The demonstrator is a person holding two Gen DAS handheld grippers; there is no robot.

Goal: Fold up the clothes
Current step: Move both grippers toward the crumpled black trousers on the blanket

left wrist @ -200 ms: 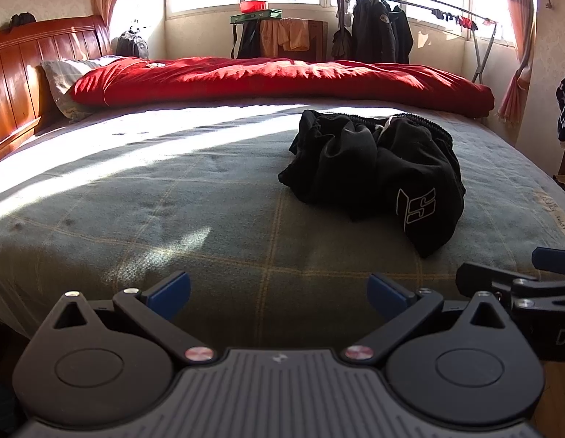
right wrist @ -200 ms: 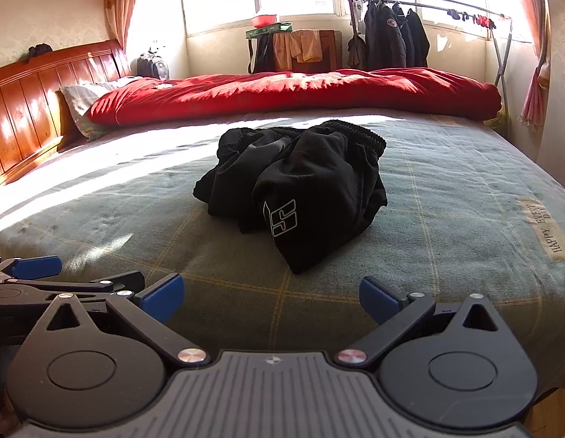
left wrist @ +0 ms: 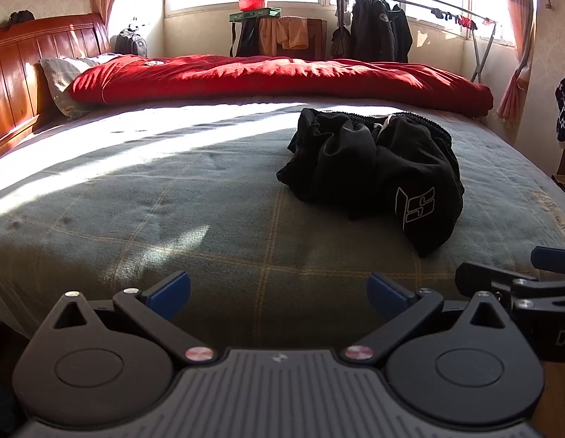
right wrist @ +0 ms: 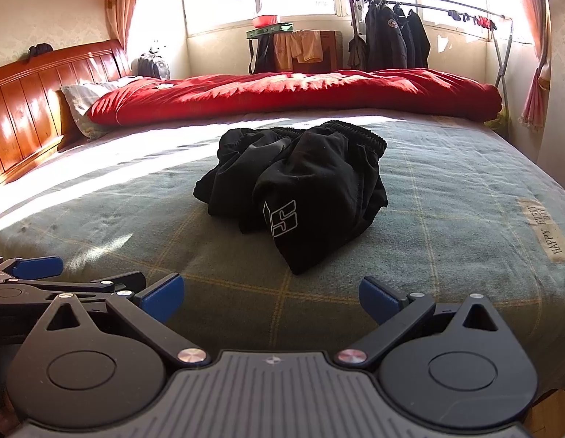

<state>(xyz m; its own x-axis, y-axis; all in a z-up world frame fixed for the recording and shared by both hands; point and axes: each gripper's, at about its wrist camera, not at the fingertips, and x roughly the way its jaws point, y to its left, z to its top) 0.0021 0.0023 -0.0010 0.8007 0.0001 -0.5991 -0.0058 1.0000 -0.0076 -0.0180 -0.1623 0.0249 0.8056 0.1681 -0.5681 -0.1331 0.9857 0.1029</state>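
A crumpled pair of black shorts [left wrist: 377,171] [right wrist: 300,189] with an elastic waistband and a white outlined logo lies in a heap on the grey-green checked bedspread [left wrist: 194,226] [right wrist: 446,197]. My left gripper [left wrist: 278,294] hovers over the near edge of the bed, open, nothing between its blue pads; the shorts lie ahead and to its right. My right gripper [right wrist: 271,297] stands open beside it, also holding nothing, with the shorts straight ahead. Each gripper shows at the other view's edge: the right gripper [left wrist: 519,284] and the left gripper [right wrist: 38,273].
A rolled red quilt [left wrist: 275,76] lies across the far side of the bed, with a pillow [left wrist: 63,76] and wooden headboard [left wrist: 23,73] at left. Behind stand a clothes rack with dark jackets [left wrist: 380,33], a small table [left wrist: 260,14] and windows.
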